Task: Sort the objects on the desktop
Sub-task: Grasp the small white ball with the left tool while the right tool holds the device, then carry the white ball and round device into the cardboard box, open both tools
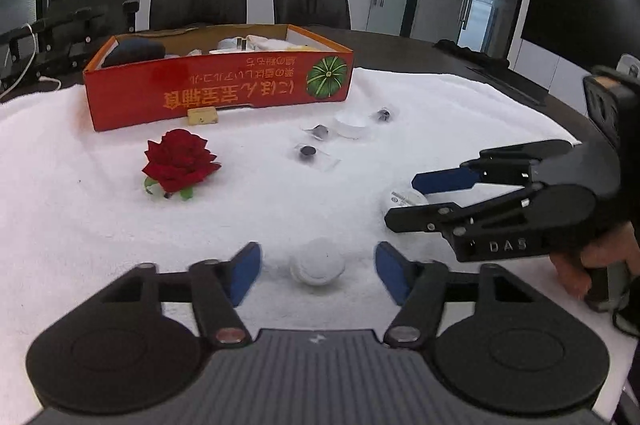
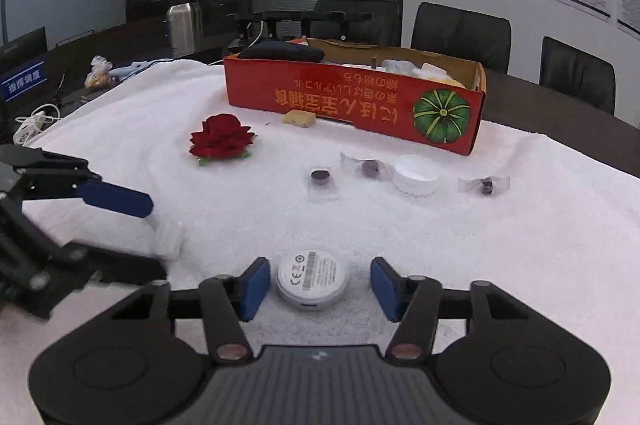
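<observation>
My left tongs (image 1: 318, 273) stand spread around a white bottle (image 1: 317, 266), untouched. My right tongs (image 2: 318, 283) stand spread around a white disc (image 2: 313, 280). Beyond lie a rose (image 2: 221, 140), a cap (image 2: 416, 175) and the red box (image 2: 356, 101); nothing blocks either.

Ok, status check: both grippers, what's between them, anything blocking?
Left gripper open around small white cap. Right gripper open around round white puck. Neither gripped. Path to red box clear except rose.

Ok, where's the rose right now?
The rose lies on the white towel, left of centre in both views, just in front of the red box and near the small yellow block.
</observation>
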`<action>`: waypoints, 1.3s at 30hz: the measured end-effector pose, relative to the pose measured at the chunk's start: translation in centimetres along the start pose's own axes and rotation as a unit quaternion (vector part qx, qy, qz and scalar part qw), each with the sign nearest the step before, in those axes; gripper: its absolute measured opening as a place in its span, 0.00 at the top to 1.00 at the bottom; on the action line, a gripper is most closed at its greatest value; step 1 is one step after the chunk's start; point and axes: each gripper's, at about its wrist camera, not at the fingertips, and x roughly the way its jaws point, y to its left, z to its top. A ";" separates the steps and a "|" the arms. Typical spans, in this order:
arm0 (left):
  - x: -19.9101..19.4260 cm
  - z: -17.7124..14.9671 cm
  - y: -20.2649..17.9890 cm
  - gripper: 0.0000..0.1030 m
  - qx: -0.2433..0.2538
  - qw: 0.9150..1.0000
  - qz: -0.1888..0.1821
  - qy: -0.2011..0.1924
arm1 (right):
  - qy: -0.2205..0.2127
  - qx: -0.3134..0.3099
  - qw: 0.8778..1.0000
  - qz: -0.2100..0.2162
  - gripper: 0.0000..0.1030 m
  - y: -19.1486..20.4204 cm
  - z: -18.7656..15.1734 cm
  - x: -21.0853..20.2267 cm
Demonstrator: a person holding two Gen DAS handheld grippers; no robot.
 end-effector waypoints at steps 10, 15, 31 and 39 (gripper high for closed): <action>-2.5 1.6 -0.3 0.72 0.008 1.000 -0.005 -0.024 | -0.029 -0.025 0.999 -0.019 0.63 1.0 0.6 -1.5; -5.5 6.9 1.4 0.72 0.017 0.997 0.019 -0.078 | -0.074 -0.034 0.996 -0.021 0.63 0.2 4.9 -3.7; 6.1 22.9 11.0 0.72 -0.059 0.993 0.093 -0.047 | -0.081 0.073 0.993 -0.044 0.63 -9.6 23.4 4.7; 14.2 26.0 15.4 0.72 -0.088 0.990 0.108 0.003 | -0.005 0.084 0.992 -0.098 0.63 -13.7 25.4 15.2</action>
